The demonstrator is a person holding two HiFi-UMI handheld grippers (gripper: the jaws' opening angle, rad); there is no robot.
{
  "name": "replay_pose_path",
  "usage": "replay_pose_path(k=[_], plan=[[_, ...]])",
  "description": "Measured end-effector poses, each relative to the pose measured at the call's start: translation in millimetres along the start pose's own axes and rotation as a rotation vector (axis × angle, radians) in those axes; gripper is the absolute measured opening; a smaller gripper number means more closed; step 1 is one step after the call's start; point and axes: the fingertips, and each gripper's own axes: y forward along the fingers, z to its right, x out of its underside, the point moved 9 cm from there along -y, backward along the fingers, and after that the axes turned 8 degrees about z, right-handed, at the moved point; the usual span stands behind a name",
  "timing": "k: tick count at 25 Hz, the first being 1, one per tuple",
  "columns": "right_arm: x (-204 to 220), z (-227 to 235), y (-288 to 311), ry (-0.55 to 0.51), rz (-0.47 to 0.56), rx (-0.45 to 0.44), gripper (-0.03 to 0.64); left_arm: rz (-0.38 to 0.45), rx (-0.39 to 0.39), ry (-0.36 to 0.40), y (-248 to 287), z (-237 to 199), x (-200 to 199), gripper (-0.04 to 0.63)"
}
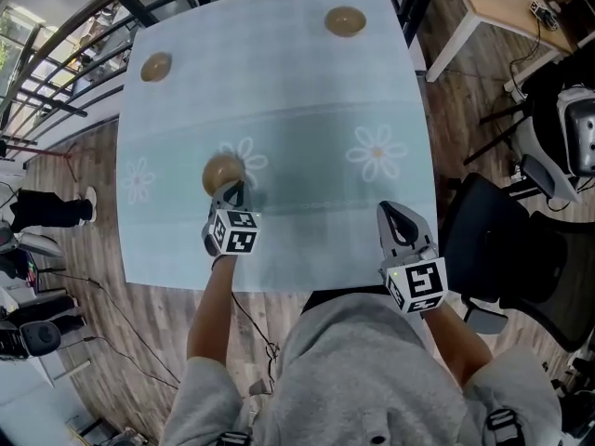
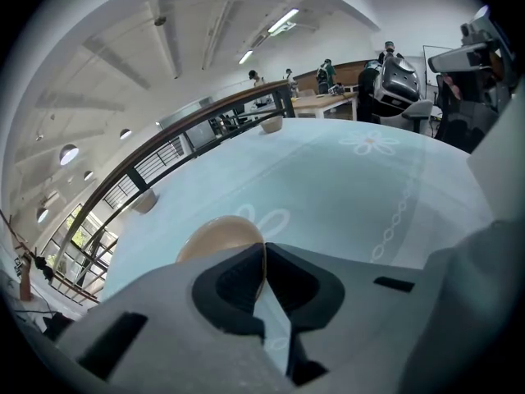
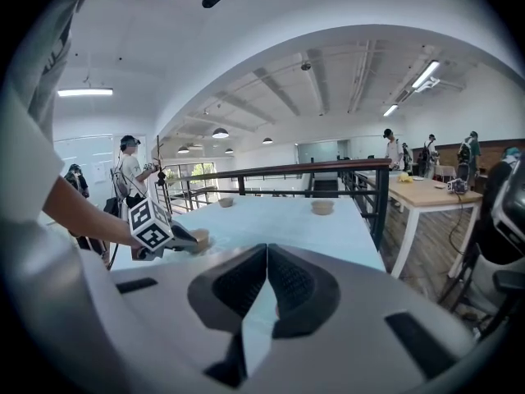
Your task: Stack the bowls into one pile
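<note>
Three tan bowls sit on a table under a pale blue cloth (image 1: 307, 137). My left gripper (image 1: 231, 191) is shut on the near rim of the closest bowl (image 1: 221, 170). In the left gripper view the thin rim of this bowl (image 2: 217, 235) shows pinched between the jaws of the left gripper (image 2: 264, 257). A second bowl (image 1: 155, 67) stands at the far left and a third bowl (image 1: 345, 21) at the far right. My right gripper (image 1: 395, 214) hovers by the table's front edge, shut with nothing in it. The right gripper view shows this right gripper (image 3: 267, 257) closed and both far bowls (image 3: 322, 207) beyond.
A black chair (image 1: 502, 240) stands just right of the table. A wooden desk (image 1: 502, 3) is at the far right. A dark railing (image 1: 74, 54) runs along the table's left and far sides. A person (image 3: 130, 171) stands beyond the railing.
</note>
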Motion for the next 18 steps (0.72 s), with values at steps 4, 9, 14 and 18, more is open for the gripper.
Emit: replay_pose_path(k=[4, 9, 14, 18], plan=[[2, 7, -4, 0.011, 0.007, 0.013, 0.028, 0.016, -0.001, 0.012, -4, -2, -13, 0.026], [1, 21, -9, 0.020, 0.021, 0.045, 0.028, 0.056, 0.000, 0.050, 5, -5, -47, 0.025], [4, 41, -16, 0.033, 0.027, 0.093, 0.028, 0.098, 0.020, 0.079, 21, -1, -86, 0.025], [5, 57, -21, 0.046, 0.029, 0.136, 0.028, 0.148, 0.051, 0.113, 34, 6, -121, 0.025]])
